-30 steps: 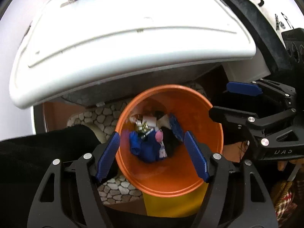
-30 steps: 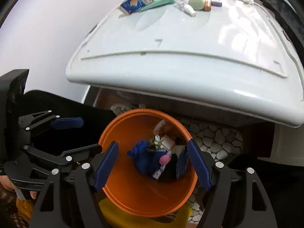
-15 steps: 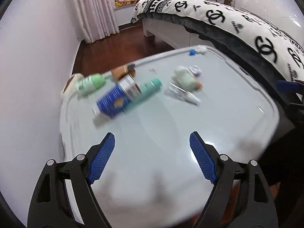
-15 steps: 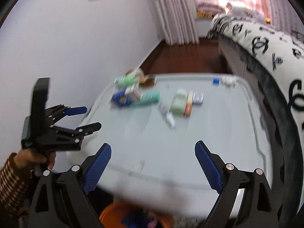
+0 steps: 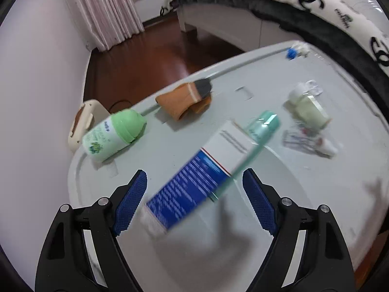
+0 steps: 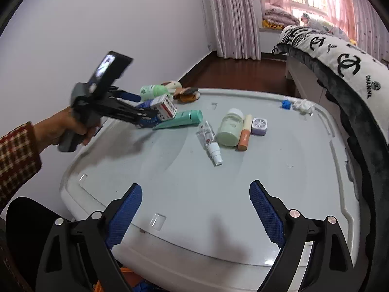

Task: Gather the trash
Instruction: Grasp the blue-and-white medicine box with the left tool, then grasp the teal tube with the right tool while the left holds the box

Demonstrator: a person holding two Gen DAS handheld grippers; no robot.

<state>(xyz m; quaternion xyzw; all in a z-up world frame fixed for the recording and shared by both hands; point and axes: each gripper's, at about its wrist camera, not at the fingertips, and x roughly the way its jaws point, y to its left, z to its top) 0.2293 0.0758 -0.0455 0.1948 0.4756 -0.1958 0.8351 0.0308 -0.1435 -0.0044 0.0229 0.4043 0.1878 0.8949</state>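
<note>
Blue-and-white box [image 5: 192,182] lies between the left gripper's [image 5: 194,202] wide, empty jaws, which have just been opening; its long axis slants from near left to far right. From the right wrist, the right gripper [image 6: 195,215], also wide and empty, hangs near the lid [image 6: 243,206] edge, well apart; left is nearer.

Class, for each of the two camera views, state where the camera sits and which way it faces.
Left wrist: on the left gripper, angled down at the blue box on the white lid; only its open fingers show.
Right wrist: on the right gripper, facing across the lid; its fingers, the left gripper and hand show.
Shared: box, green tube.
</note>
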